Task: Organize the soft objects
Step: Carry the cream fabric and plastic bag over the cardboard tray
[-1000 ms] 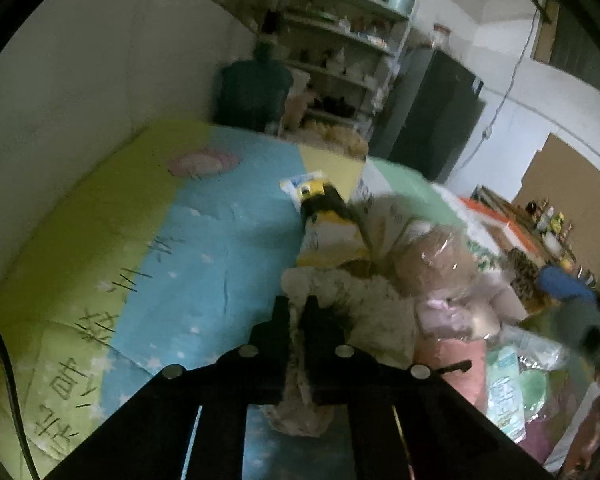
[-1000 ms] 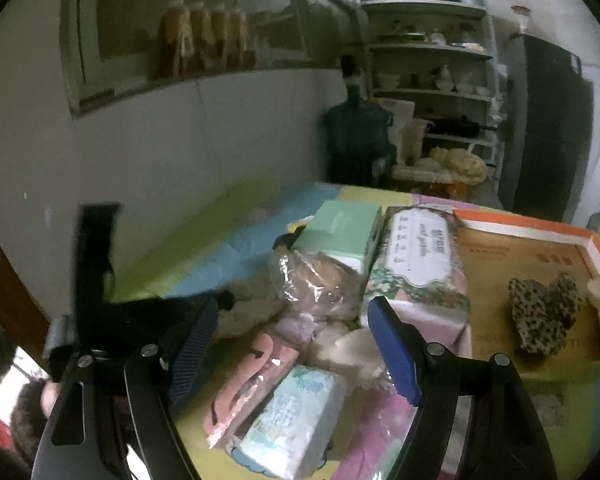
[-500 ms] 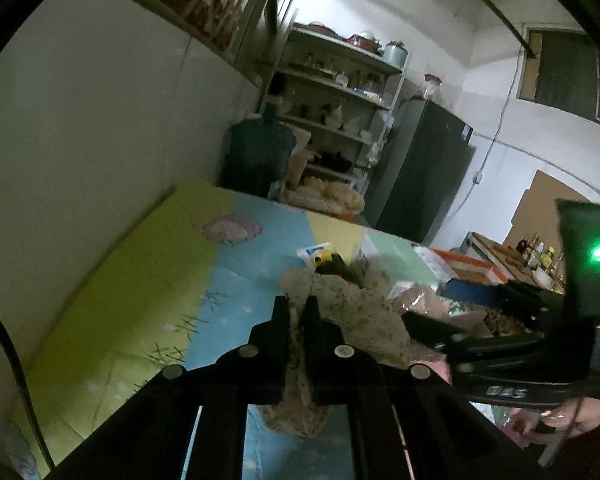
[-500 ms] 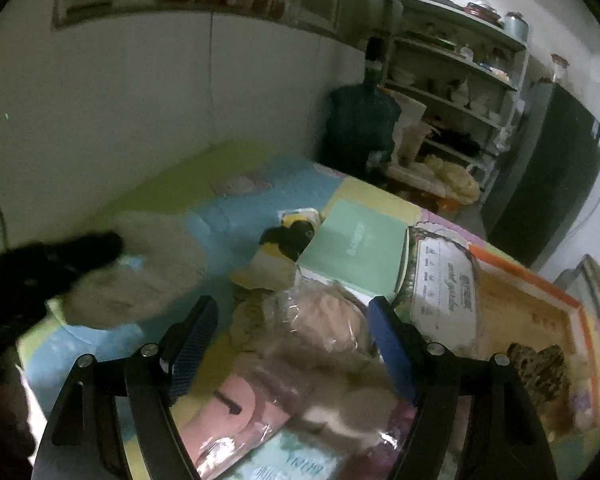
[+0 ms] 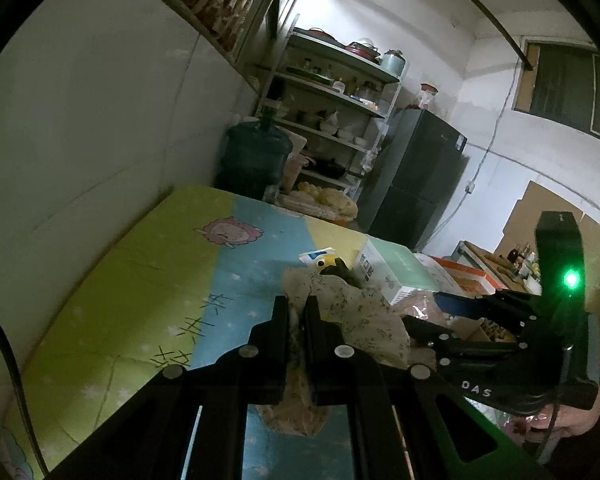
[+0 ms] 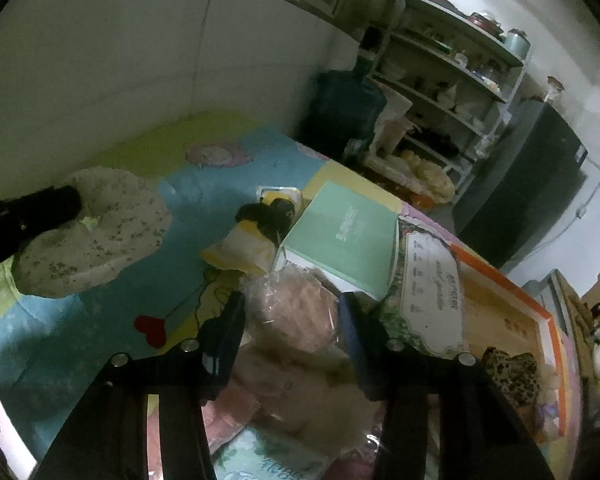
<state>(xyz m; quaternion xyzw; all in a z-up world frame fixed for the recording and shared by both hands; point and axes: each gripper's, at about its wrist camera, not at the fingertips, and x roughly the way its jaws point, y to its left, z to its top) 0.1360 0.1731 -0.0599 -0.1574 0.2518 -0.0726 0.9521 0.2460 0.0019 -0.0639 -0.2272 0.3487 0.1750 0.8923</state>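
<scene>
My left gripper is shut on a speckled cream cushion and holds it above the colourful mat; the cushion also shows at the left of the right wrist view. My right gripper is open, its jaws on either side of a plastic-wrapped pink plush in the pile. Whether the pads touch the plush I cannot tell. A yellow and black plush lies just beyond.
A mint green box, a floral tissue pack, a light blue tissue pack and an orange-rimmed box with a leopard-print item crowd the mat's right side. A water jug, shelves and a fridge stand behind.
The left gripper has lifted the cushion away from the pile toward the left. The right gripper has moved down and forward, and its jaws have narrowed around the wrapped pink plush.
</scene>
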